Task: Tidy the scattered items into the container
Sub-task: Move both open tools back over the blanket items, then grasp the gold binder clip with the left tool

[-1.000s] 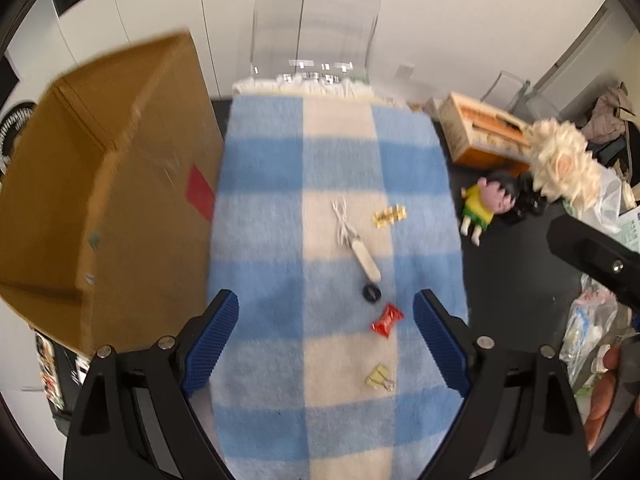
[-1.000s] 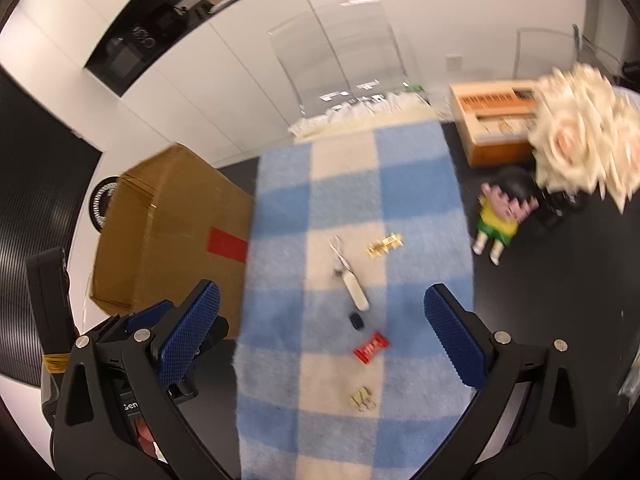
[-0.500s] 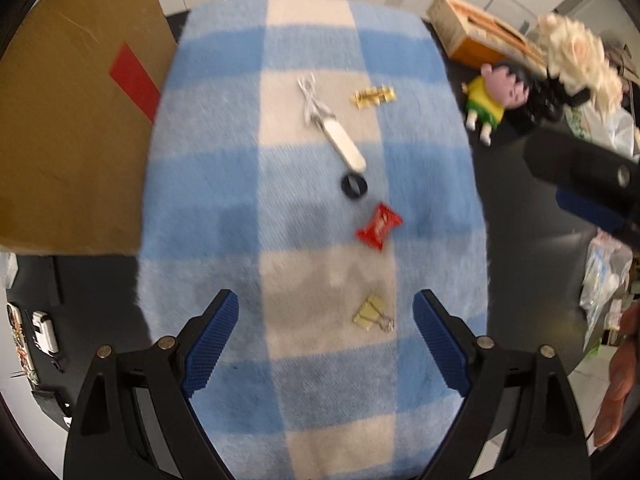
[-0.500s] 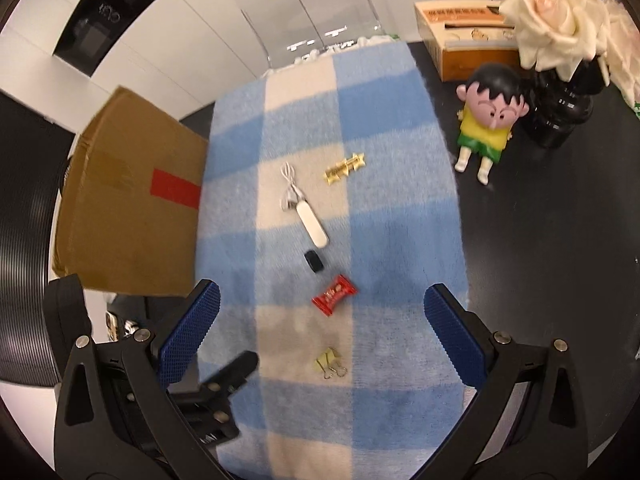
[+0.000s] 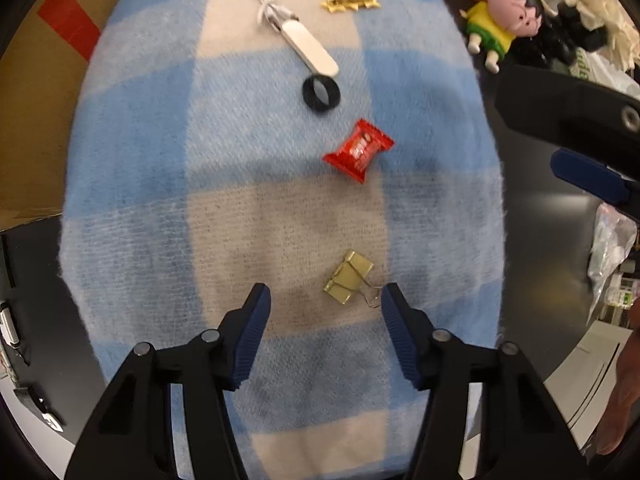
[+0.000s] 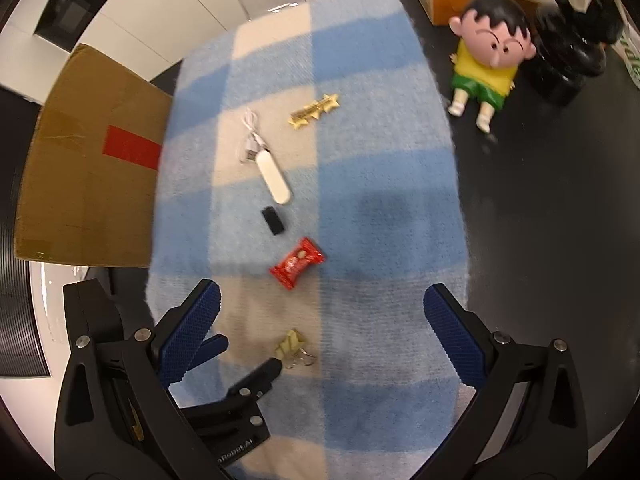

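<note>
Gold binder clips [image 5: 347,276] lie on checked blanket [image 5: 132,128], just ahead of left hand-held gripper [image 5: 325,304], jaws apart. Judged light, rigid, slippery metal; pinch across folded bodies, not wire loops. Right hand-held gripper [image 6: 320,312] spread wide, empty.

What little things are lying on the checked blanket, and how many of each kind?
Gold binder clips: 2
Red candy wrapper: 1
Black ring: 1
White stick with cable: 1
Gold star hair clip: 1
Total: 6
</note>
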Action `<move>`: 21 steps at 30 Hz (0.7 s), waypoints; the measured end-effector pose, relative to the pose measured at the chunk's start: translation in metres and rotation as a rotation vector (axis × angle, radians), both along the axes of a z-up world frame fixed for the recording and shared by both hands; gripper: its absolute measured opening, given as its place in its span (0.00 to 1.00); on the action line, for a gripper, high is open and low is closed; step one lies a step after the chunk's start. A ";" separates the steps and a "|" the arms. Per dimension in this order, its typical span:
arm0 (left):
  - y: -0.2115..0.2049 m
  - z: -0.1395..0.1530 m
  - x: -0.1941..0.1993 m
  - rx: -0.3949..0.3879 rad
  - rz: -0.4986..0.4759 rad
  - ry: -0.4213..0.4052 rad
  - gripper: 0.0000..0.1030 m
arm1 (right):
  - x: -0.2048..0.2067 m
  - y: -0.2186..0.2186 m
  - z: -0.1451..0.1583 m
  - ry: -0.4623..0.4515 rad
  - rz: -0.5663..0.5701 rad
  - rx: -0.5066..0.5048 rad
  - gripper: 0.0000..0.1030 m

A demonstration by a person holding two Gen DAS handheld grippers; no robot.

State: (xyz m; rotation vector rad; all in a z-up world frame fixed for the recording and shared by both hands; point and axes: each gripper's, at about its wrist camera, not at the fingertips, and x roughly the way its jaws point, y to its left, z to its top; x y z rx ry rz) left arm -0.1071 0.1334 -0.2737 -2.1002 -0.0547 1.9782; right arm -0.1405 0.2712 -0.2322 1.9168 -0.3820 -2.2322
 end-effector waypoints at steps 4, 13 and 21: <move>0.005 -0.006 0.004 0.043 0.002 -0.030 0.55 | 0.000 0.008 -0.013 -0.034 -0.026 -0.002 1.00; 0.013 -0.020 0.003 0.064 -0.009 -0.073 0.32 | 0.002 0.017 -0.029 -0.070 -0.040 -0.001 1.00; 0.002 -0.016 -0.003 0.112 0.033 -0.065 0.06 | 0.002 0.011 -0.038 -0.090 -0.024 -0.002 1.00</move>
